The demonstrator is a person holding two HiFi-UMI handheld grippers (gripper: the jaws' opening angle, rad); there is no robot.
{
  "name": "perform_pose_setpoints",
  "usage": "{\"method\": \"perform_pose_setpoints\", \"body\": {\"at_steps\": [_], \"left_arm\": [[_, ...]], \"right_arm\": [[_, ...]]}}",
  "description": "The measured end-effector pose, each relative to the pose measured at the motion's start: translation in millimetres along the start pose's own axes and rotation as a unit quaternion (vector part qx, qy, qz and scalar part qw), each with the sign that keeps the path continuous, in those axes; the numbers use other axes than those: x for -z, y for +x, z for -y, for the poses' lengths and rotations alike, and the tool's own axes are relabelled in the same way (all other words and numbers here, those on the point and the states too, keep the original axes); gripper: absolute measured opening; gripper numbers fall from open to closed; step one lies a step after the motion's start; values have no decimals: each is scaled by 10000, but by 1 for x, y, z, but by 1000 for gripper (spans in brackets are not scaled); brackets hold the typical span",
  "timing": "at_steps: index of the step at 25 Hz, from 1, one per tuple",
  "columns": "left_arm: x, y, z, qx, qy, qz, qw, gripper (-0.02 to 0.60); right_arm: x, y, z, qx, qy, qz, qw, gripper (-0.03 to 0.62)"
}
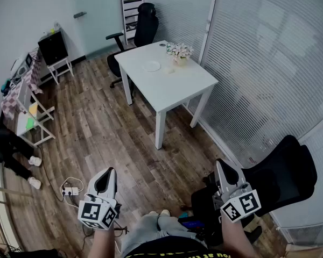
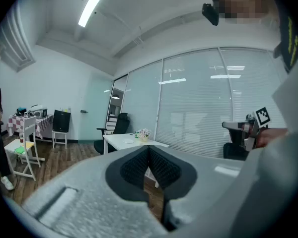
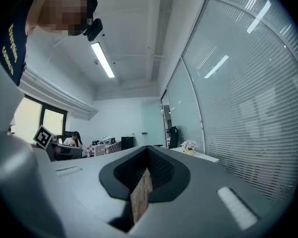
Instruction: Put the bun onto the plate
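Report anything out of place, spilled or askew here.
Nothing spilled or broken. The plate lies flat on the white table near the flowers. Only a power strip and its cable lie loose on the floor, a possible trip risk.

Open wood floor (image 1: 107, 138) stretches to the white tabletop (image 1: 175, 90), well apart. Black office chair (image 1: 288, 171) crowds the right side. Tabletop's near half lies bare; flower pot (image 1: 180, 51) stands near the plate (image 1: 151, 65).
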State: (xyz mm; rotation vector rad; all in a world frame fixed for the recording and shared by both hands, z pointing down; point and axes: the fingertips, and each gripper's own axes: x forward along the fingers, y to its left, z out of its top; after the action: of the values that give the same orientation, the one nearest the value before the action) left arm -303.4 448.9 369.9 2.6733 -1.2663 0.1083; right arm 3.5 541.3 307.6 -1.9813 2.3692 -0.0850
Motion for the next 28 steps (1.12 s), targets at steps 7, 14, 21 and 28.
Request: {"method": "perform_pose_setpoints", "body": {"at_steps": [7, 14, 21, 28], "left_arm": [[-1, 2, 2, 10, 31, 29, 10000, 3], [-1, 5, 7, -103, 65, 150, 9998, 3], [-1, 10, 10, -255, 19, 204, 9995, 3], [0, 21, 20, -321, 65, 225, 9992, 3]], "right_arm": [[2, -2, 3, 17, 1, -3, 10000, 6], [6, -2, 12, -56, -2, -4, 10000, 6], [3, 5, 21, -212, 47, 134, 9997, 6], [3, 10, 37, -314, 70, 138, 9994, 6]]}}
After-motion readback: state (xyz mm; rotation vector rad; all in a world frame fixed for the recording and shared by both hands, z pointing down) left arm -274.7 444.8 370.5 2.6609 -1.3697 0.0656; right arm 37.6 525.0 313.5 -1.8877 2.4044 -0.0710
